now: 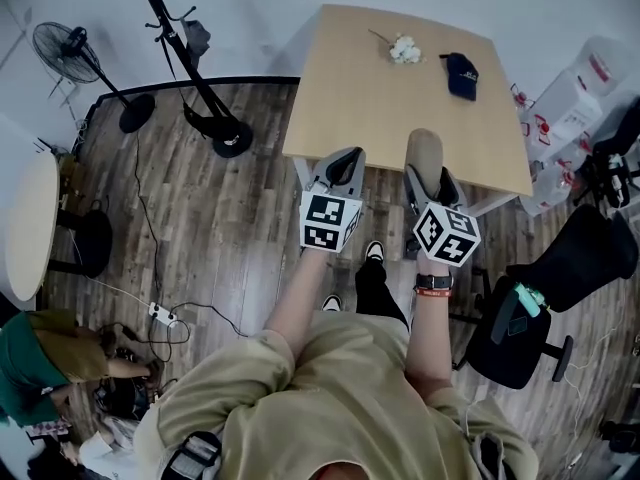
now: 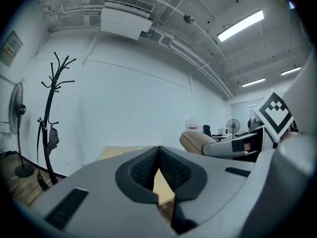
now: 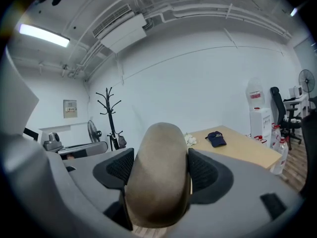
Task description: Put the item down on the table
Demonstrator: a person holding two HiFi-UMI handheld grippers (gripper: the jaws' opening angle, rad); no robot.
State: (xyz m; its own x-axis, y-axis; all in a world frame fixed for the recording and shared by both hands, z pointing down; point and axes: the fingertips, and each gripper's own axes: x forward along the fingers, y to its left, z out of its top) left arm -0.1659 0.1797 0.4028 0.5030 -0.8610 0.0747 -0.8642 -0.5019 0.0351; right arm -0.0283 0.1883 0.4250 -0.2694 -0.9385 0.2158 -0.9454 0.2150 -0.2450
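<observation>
Your khaki shirt (image 1: 330, 388) fills the bottom of the head view, and both forearms reach forward from it, a watch (image 1: 433, 283) on your right wrist. Below them your shoes (image 1: 374, 252) stand on the wood floor (image 1: 230, 238). Your left gripper (image 2: 158, 150) sits just short of the table (image 1: 360, 98); its fingers (image 2: 143, 170) are together at the tips with nothing between them, and only a sliver of the table shows through the gap lower down. Your right gripper (image 3: 161, 157), just beside the left one, has its fingers clamped on either side of the item (image 1: 424, 153), a tan, smooth, rounded thing that stands upright and rises well past the fingertips. From the head view its rounded end lies over the near edge of the table; the right gripper view shows it held up in the air, with the table top lower and beyond it to the right. I cannot tell what kind of thing it is. Farther along the table, well apart from the item, a dark blue cap (image 1: 461, 74) lies near the far right corner, and a small bunch of white flowers (image 1: 405, 50) lies just to its left. A black office chair (image 1: 545, 288) stands to your right, and a black coat stand (image 1: 190, 63) rises by the far wall on the left.
</observation>
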